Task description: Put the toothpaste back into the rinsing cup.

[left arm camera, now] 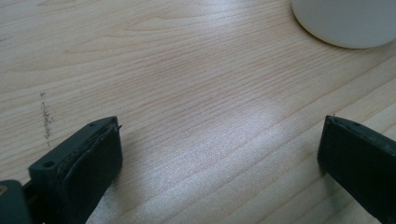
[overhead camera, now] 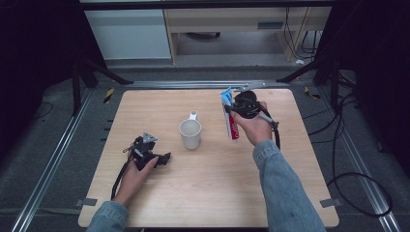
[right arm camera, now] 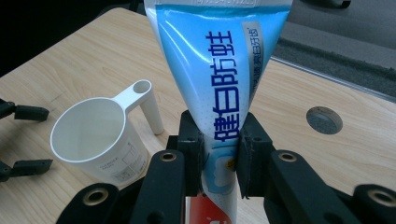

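A toothpaste tube (overhead camera: 230,116), blue at the flat end and red near the cap, is held off the table to the right of a white cup (overhead camera: 190,133). My right gripper (overhead camera: 239,107) is shut on the toothpaste tube (right arm camera: 219,93) around its middle, flat end up. The white cup (right arm camera: 95,137) stands upright and empty at the table's middle, its handle toward the far side. My left gripper (overhead camera: 164,158) rests low on the wood left of the cup, open, with only bare table between its pads (left arm camera: 98,163). The cup's base (left arm camera: 348,21) shows ahead of it.
The wooden table (overhead camera: 212,193) has a round grey insert (right arm camera: 324,120) near its far edge. Metal rails and loose cables (overhead camera: 353,159) run along the table's sides. White cabinets and a wooden desk stand beyond the far edge.
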{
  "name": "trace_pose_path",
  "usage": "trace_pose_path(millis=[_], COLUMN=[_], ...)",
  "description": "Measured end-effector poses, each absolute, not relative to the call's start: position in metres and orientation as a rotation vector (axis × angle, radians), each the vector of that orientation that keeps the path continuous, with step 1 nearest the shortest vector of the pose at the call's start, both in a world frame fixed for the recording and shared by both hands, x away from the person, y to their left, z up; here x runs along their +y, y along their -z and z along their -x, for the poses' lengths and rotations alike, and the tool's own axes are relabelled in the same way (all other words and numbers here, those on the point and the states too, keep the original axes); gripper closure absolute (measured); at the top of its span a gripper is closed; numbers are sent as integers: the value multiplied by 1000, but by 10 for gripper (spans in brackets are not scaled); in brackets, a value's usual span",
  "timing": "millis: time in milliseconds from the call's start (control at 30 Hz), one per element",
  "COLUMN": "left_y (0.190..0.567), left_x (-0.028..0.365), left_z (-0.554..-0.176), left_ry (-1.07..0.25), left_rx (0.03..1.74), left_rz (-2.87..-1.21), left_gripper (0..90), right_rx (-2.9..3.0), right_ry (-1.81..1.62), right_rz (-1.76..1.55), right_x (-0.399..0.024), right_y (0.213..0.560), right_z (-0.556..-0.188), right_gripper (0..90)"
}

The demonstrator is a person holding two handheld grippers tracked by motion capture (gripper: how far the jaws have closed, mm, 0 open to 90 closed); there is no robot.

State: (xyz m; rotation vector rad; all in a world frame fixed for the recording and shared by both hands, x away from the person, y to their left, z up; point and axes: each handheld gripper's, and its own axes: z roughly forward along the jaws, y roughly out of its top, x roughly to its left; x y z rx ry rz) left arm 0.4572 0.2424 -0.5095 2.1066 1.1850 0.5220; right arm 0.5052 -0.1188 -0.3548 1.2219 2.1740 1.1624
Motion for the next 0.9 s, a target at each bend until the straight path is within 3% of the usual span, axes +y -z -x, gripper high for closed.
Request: trace_pose_path(millis=[900], left_y=[510], left_x=[242], left_z=[-457], left_ry=[-521], left_rx=[1185], left_rz=[-2104], left_gripper=[0], right_rx=[2053], right_ry=[-1296], right_rz=[-1143], right_x=[-89], right_y=[354], right_z=[-492], right_gripper=[743])
